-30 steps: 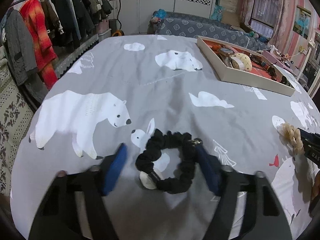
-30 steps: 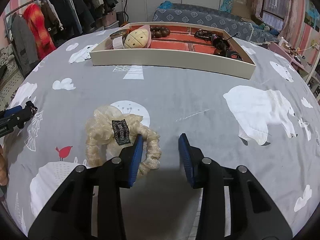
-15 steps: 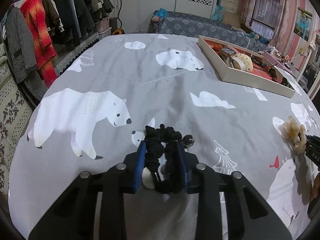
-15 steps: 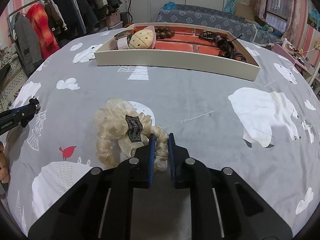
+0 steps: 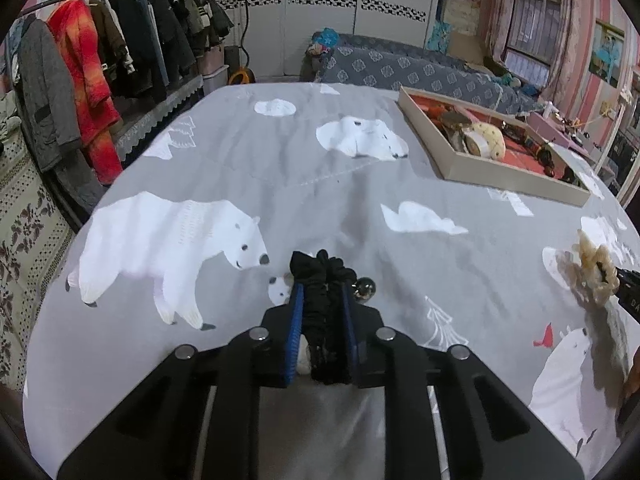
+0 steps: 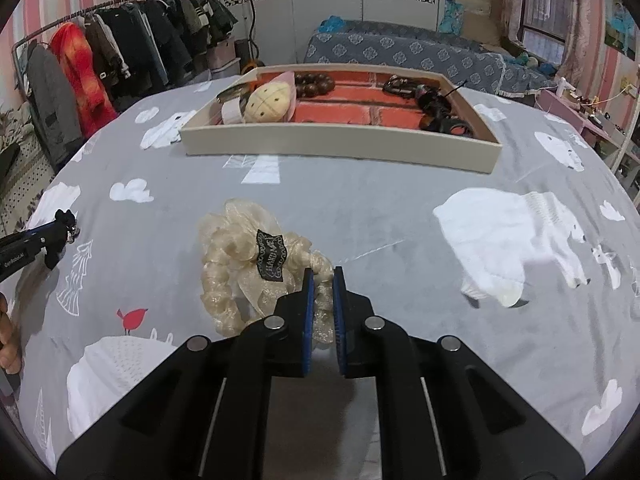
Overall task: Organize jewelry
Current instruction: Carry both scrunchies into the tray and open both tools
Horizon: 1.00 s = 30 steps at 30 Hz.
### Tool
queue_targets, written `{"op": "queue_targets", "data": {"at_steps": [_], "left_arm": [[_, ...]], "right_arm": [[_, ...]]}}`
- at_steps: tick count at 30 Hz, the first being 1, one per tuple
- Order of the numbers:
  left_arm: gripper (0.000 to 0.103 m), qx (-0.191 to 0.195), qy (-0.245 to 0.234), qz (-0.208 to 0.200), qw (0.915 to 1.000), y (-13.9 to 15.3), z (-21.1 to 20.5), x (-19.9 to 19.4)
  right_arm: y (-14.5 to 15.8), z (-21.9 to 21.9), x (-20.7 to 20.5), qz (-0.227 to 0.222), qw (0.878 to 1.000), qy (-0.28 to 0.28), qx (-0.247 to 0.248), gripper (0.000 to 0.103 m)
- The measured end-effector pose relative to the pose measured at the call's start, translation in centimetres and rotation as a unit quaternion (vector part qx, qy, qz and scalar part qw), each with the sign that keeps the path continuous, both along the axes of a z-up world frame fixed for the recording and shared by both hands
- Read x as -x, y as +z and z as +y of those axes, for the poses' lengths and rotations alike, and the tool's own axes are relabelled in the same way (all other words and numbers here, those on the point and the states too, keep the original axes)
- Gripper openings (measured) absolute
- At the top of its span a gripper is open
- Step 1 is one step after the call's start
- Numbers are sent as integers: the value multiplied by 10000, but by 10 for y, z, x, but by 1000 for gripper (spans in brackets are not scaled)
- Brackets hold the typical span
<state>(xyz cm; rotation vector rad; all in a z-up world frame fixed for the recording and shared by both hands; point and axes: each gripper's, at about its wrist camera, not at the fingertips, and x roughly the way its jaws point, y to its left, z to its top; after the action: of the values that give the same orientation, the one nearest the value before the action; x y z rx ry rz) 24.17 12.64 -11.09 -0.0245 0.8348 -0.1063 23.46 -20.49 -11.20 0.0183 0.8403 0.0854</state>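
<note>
A black scrunchie (image 5: 320,268) with a small silver bead (image 5: 365,288) lies squeezed between the blue pads of my left gripper (image 5: 322,292), whose jaws are closing on it. In the right wrist view a cream ruffled scrunchie (image 6: 240,248) with a black label lies on the grey bear-print cover. My right gripper (image 6: 323,276) pinches its near right loop, its jaws closing to a narrow gap. The cream scrunchie (image 5: 592,268) also shows at the right edge of the left wrist view. A beige tray (image 6: 340,148) with a red floor holds beads, a watch and dark pieces.
The tray (image 5: 500,170) sits toward the far right of the bed. A rack of coats (image 5: 80,80) runs along the left side and a blue patterned sofa (image 6: 400,52) stands behind the bed. A hand (image 6: 8,336) shows at the left edge.
Both grippers closed from wide open. The left squeezed the black scrunchie from a ring into a narrow bunch. The right closed on a loop of the cream scrunchie.
</note>
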Motion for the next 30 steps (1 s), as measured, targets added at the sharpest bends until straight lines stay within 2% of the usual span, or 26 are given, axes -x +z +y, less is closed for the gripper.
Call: {"op": "queue_targets", "data": {"at_steps": [8, 15, 19, 22, 24, 30], "left_arm": [[18, -29, -85, -255, 9996, 30, -17, -1], [18, 35, -234, -628, 9977, 73, -54, -19], [18, 158, -421, -912, 9948, 100, -90, -46], [18, 361, -558, -961, 9932, 110, -112, -70], [18, 505, -691, -994, 9914, 116, -133, -93], [18, 458, -857, -1158, 9885, 119, -185, -150]], "right_arm": [[22, -12, -2, -243, 9996, 105, -124, 9], [69, -35, -22, -764, 9970, 58, -105, 9], [94, -52, -48, -995, 9950, 10, -82, 9], [107, -66, -77, -1078, 9940, -27, -199, 9], [110, -74, -93, -1101, 9936, -69, -247, 9], [110, -90, -149, -1117, 9933, -238, -176, 9]]}}
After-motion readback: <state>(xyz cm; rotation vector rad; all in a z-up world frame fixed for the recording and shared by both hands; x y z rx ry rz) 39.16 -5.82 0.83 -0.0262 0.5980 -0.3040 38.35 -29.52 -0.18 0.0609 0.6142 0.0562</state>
